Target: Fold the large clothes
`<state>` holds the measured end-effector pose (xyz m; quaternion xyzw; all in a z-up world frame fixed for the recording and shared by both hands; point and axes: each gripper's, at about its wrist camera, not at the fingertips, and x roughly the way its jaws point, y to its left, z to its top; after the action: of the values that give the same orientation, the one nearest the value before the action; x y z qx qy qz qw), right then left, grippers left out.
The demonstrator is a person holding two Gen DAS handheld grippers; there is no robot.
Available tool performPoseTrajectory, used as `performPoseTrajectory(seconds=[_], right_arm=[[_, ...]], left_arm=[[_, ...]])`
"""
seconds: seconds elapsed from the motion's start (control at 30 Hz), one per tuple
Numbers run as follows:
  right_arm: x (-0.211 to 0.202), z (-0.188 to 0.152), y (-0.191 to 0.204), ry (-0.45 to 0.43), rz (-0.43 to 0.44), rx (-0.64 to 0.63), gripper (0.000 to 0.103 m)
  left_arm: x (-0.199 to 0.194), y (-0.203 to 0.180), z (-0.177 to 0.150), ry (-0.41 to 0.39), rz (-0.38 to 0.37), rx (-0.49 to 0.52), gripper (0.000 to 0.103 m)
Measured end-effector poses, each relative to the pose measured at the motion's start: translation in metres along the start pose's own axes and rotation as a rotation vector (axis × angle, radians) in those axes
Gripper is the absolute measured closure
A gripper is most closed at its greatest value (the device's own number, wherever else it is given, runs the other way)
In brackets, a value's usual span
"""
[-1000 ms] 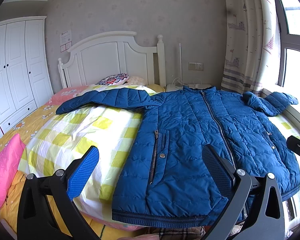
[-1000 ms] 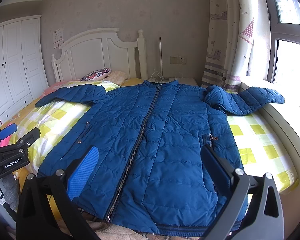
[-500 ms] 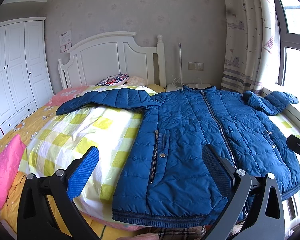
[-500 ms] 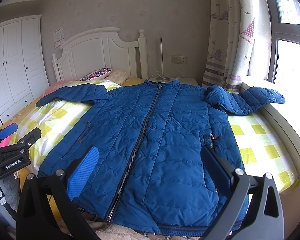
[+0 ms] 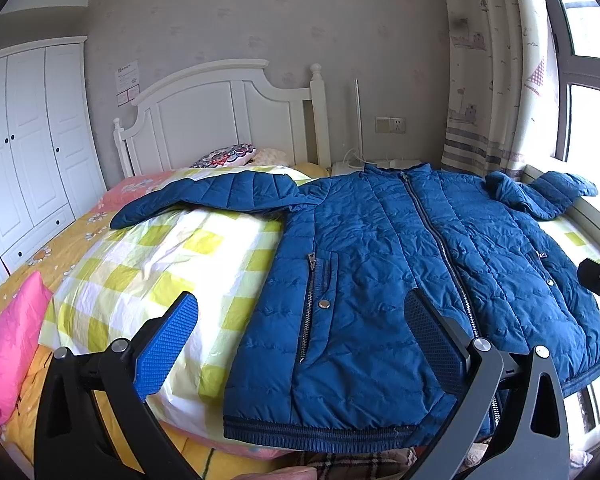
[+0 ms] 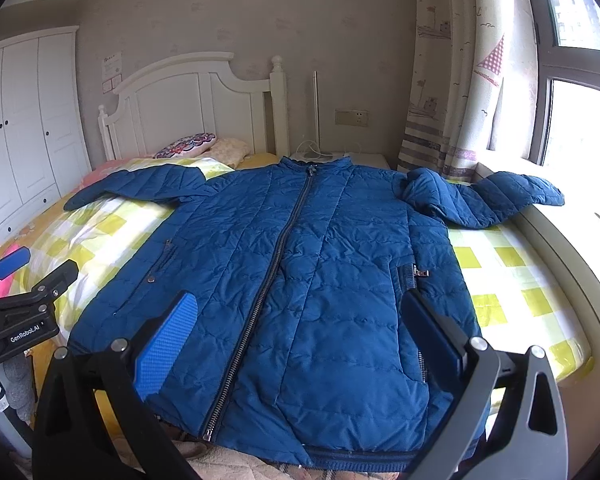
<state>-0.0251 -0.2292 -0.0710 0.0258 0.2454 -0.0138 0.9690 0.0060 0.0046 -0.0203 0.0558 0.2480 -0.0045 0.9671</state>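
A blue quilted puffer jacket (image 5: 400, 264) lies zipped and front-up on the bed, hem toward me, collar toward the headboard. Its left sleeve (image 5: 220, 196) stretches out over the yellow check quilt; its right sleeve (image 6: 484, 196) bends toward the window sill. The jacket also fills the right wrist view (image 6: 300, 280). My left gripper (image 5: 300, 336) is open and empty, above the jacket's lower left part. My right gripper (image 6: 300, 332) is open and empty, above the hem near the zipper. The left gripper also shows at the left edge of the right wrist view (image 6: 20, 304).
The bed carries a yellow check quilt (image 5: 148, 264) and a pink pillow (image 5: 8, 340) at the left edge. A white headboard (image 5: 220, 120) and patterned cushion (image 5: 228, 156) stand at the far end. A wardrobe (image 5: 24, 140) is on the left, and a window sill (image 6: 572, 232) and curtain on the right.
Both views shift very slightly; the jacket and both open grippers stay as they were.
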Motion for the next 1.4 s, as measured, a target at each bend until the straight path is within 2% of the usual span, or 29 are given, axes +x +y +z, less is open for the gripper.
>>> performPoseTrajectory(seconds=[0.3, 0.67, 0.77, 0.87, 0.97, 1.03, 1.07, 1.13, 1.27, 1.4], right_arm=[[0.003, 0.0, -0.003, 0.014, -0.013, 0.002, 0.002], [0.019, -0.004, -0.009, 0.058, -0.027, 0.007, 0.002], [0.03, -0.005, -0.012, 0.07, -0.03, 0.002, 0.002], [0.051, -0.004, -0.023, 0.084, -0.05, -0.016, 0.002], [0.079, 0.001, -0.046, 0.116, -0.104, -0.009, 0.002], [0.097, 0.007, -0.078, 0.142, -0.133, 0.058, 0.002], [0.106, 0.011, -0.097, 0.155, -0.138, 0.11, 0.002], [0.119, 0.016, -0.131, 0.167, -0.153, 0.208, 0.002], [0.144, 0.02, -0.197, 0.177, -0.209, 0.375, 0.002], [0.171, 0.024, -0.243, 0.2, -0.245, 0.477, 0.002]], left_arm=[[0.003, -0.003, -0.002, 0.015, -0.002, 0.013, 0.004], [0.022, -0.011, -0.008, 0.072, -0.008, 0.037, 0.004], [0.035, -0.021, -0.007, 0.095, -0.022, 0.068, 0.004], [0.063, -0.038, -0.002, 0.12, -0.02, 0.144, 0.004], [0.11, -0.059, 0.008, 0.191, -0.05, 0.245, 0.004], [0.147, -0.068, 0.017, 0.277, -0.103, 0.267, 0.004], [0.169, -0.072, 0.023, 0.325, -0.124, 0.261, 0.004], [0.2, -0.076, 0.034, 0.369, -0.134, 0.229, 0.004], [0.249, -0.079, 0.049, 0.373, -0.123, 0.154, 0.004], [0.281, -0.078, 0.041, 0.412, -0.16, 0.085, 0.004]])
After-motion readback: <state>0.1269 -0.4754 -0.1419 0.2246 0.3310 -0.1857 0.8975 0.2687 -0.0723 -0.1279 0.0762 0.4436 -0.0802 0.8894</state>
